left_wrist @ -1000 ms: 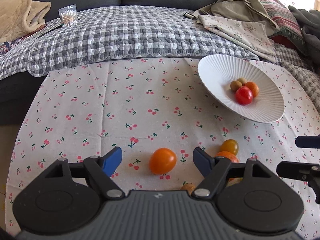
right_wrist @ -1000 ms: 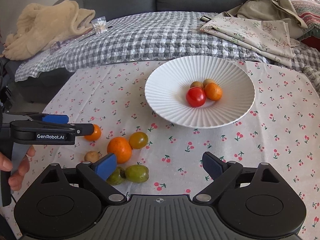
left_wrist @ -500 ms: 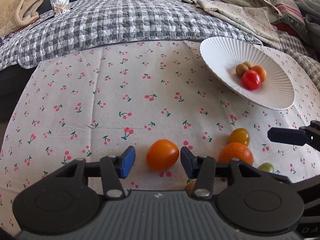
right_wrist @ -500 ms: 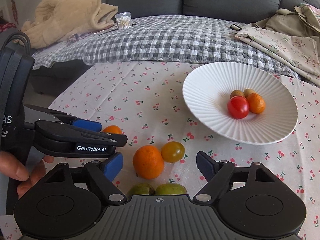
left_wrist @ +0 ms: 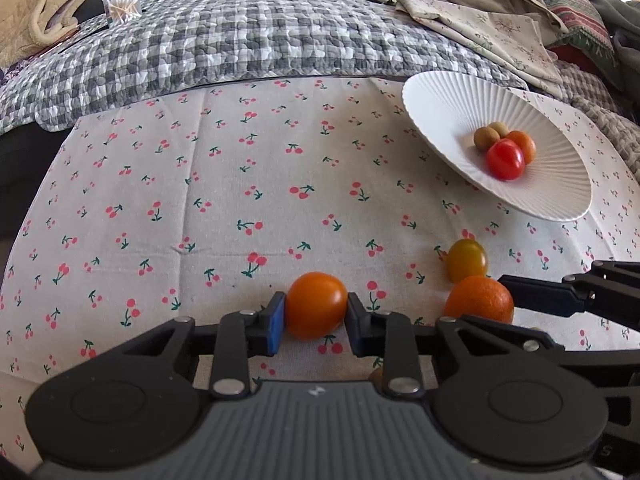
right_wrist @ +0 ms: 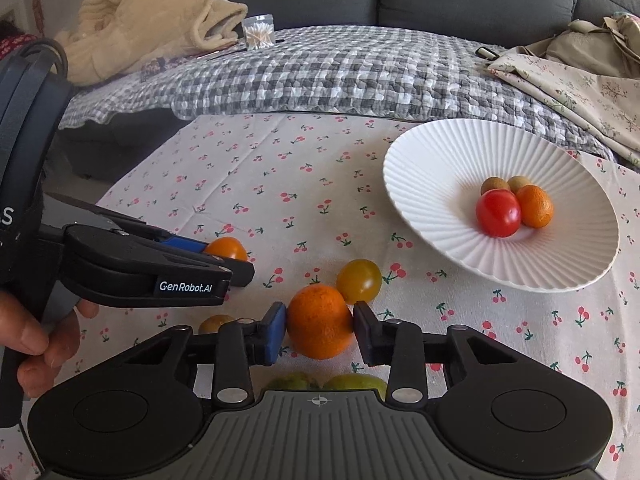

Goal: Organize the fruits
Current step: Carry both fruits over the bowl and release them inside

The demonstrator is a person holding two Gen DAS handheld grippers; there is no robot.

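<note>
Tablecloth (left_wrist: 240, 184); tongs (left_wrist: 316, 316) around tomato (left_wrist: 317, 305)

Orange tomato (left_wrist: 316, 305): smooth, glossy, on the cherry-print cloth, pinched between two pads.
Mandarin (right_wrist: 319, 321): dimpled skin, round, on the cloth, gripped at both sides.
Yellow-green tomato (right_wrist: 359, 281): touching the mandarin's far right side.
Two green fruits (right_wrist: 328, 382): side by side, mostly hidden.
Small brown fruit (right_wrist: 216, 323): partly hidden.
Plate (right_wrist: 432, 160): white, ribbed; holds a red tomato (right_wrist: 498, 212), a small mandarin (right_wrist: 535, 205) and two brown fruits (right_wrist: 505, 184), clustered.
</note>
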